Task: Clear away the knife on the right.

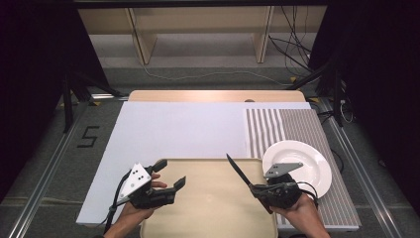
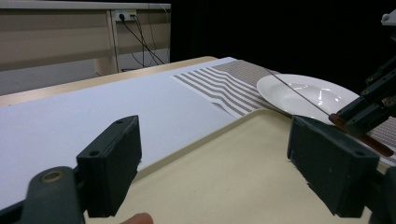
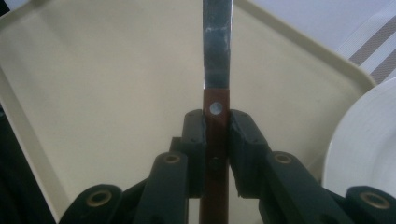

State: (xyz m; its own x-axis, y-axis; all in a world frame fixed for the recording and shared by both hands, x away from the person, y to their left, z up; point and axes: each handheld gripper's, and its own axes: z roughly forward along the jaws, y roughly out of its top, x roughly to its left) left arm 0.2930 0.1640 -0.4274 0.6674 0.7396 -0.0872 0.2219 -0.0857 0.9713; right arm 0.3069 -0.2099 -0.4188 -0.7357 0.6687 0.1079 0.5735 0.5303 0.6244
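While left gripper gapes wide w/ nothing in it, right gripper clamps knife handle over beige tray; white plate beside, on striped mat.

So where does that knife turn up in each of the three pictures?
High view: the knife sits right of centre, blade slanting up-left over the tray.
Left gripper view: the knife is at the right, a thin blade crossing the white plate.
Right gripper view: the knife stands upright at centre.
Shared landmark: the white plate.
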